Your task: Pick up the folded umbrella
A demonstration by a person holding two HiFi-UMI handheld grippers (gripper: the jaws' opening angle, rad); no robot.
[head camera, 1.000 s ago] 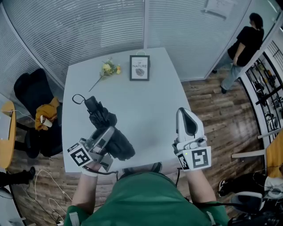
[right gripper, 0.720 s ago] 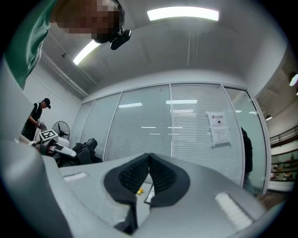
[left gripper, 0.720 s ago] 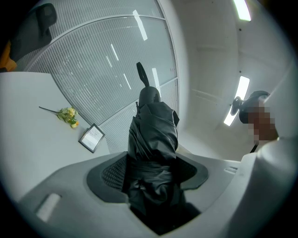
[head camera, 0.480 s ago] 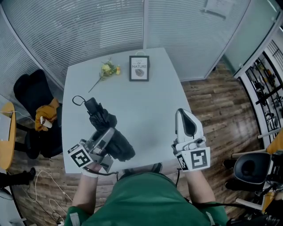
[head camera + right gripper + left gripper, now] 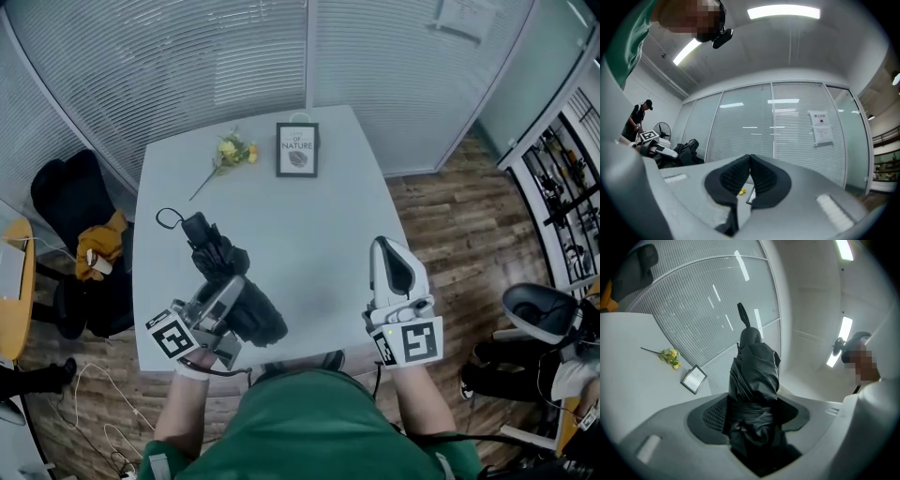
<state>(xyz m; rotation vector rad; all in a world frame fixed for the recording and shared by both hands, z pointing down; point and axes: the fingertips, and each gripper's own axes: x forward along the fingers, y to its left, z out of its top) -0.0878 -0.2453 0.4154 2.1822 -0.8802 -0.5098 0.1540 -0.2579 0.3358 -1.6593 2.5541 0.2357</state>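
Note:
The folded black umbrella is clamped between the jaws of my left gripper, over the near left part of the white table. Its handle end with a thin strap loop points toward the far left. In the left gripper view the umbrella fills the gap between the pads, with bunched fabric and a wrap band at the grip. My right gripper hovers at the table's near right edge. Its pads meet with nothing between them.
A framed picture and a yellow flower lie at the table's far side. A dark chair with an orange garment stands to the left. Glass walls with blinds close the back. A chair sits at the right edge.
Both grippers and the umbrella stay put. The person at the back right has left the view, and a chair has come in at the right edge.

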